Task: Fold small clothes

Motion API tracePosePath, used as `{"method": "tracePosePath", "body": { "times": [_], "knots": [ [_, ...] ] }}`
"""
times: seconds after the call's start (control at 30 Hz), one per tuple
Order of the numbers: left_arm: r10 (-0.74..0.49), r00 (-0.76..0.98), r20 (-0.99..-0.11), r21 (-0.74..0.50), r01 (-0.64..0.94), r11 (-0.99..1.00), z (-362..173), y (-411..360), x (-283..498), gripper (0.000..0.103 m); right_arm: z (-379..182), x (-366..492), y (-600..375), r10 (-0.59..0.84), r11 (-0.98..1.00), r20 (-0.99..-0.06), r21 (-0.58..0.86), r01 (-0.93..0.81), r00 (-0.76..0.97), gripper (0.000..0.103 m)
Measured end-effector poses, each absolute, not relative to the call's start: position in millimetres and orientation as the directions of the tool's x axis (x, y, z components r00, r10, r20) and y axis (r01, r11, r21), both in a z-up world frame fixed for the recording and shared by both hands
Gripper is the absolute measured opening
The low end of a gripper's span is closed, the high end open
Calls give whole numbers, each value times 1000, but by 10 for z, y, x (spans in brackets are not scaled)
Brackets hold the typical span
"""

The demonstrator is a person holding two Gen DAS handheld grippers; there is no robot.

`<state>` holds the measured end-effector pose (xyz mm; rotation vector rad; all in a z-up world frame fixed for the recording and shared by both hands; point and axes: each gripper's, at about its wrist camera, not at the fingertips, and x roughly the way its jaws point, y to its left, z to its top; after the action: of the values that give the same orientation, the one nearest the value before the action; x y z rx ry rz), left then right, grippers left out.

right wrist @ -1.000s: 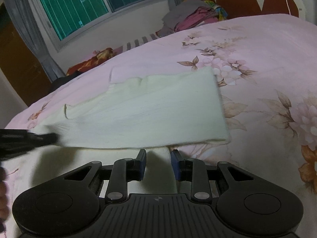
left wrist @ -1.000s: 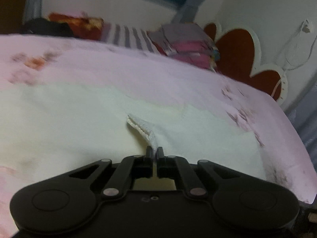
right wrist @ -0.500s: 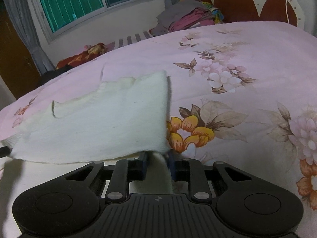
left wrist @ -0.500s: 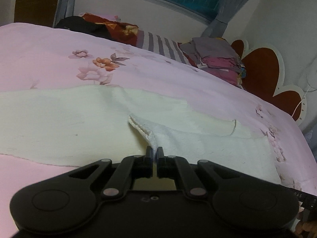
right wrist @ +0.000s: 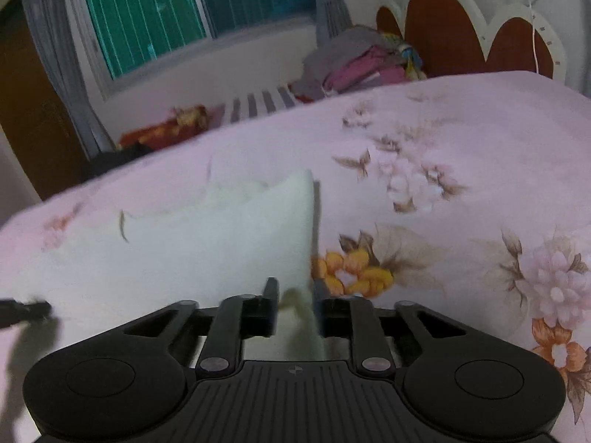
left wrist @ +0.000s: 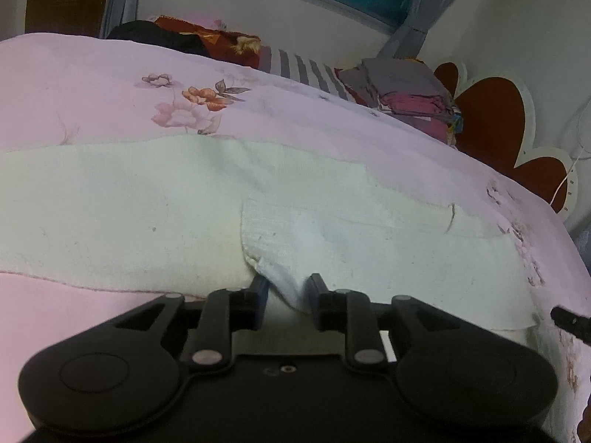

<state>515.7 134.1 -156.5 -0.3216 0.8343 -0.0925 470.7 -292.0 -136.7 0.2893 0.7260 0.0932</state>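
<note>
— Where its fingers part, what does the left gripper [left wrist: 286, 288] have between them?

— A loose corner of the cream garment [left wrist: 147, 214] lies in the gap, and the jaws stand apart, so it is released rather than pinched. Just ahead of the fingers a folded flap lies over the lower layer, and the cloth spreads out wide to the left and right on the pink floral bedspread [left wrist: 92, 85]. Low at the right edge of that view, a dark fingertip of the other tool shows beside the cloth's end.

— And the right gripper [right wrist: 294, 295]?

— Its jaws are also apart. The near right corner of the garment [right wrist: 184, 251] sits between them without being clamped, and the cloth stretches ahead and off to the left. Right of the fingers the bedspread [right wrist: 461, 129] shows an orange flower print.

— Farther ahead?

— Beyond the bed's far edge lies a pile of folded clothes [right wrist: 351, 62], grey on top with pink beneath. To its right stands a heart-shaped red headboard [right wrist: 443, 37], and to its left a window [right wrist: 184, 11] with grey curtains.
</note>
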Motion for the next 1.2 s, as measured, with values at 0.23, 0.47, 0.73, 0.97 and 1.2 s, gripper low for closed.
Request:
{"method": "tracePosePath", "body": {
  "times": [0.23,0.47,0.73,0.97,1.2],
  "knots": [
    [-167,665,-728,-295,-84,952,-1577,1362,5184,14,-1649,5082,-2805,169,975,-753,224,6,635,0],
    [-125,747,-653,-205,-15,979,-1295,1165,5115,44,-1348,5066,-2825,201,964,-650,264,-30,733,0],
    [-121,697,-707,-128,42,991,-1562,923,5395,44,-1623,5474,-2228,396,918,-650,300,-260,649,0],
    [-85,702,-707,-125,-7,992,-1620,1182,5347,46,-1768,5997,-2790,156,977,-695,212,-7,702,0],
    [-94,741,-665,-134,6,991,-1471,1101,5343,44,-1721,6306,-2756,101,992,-704,123,-20,703,0]
  ]
}}
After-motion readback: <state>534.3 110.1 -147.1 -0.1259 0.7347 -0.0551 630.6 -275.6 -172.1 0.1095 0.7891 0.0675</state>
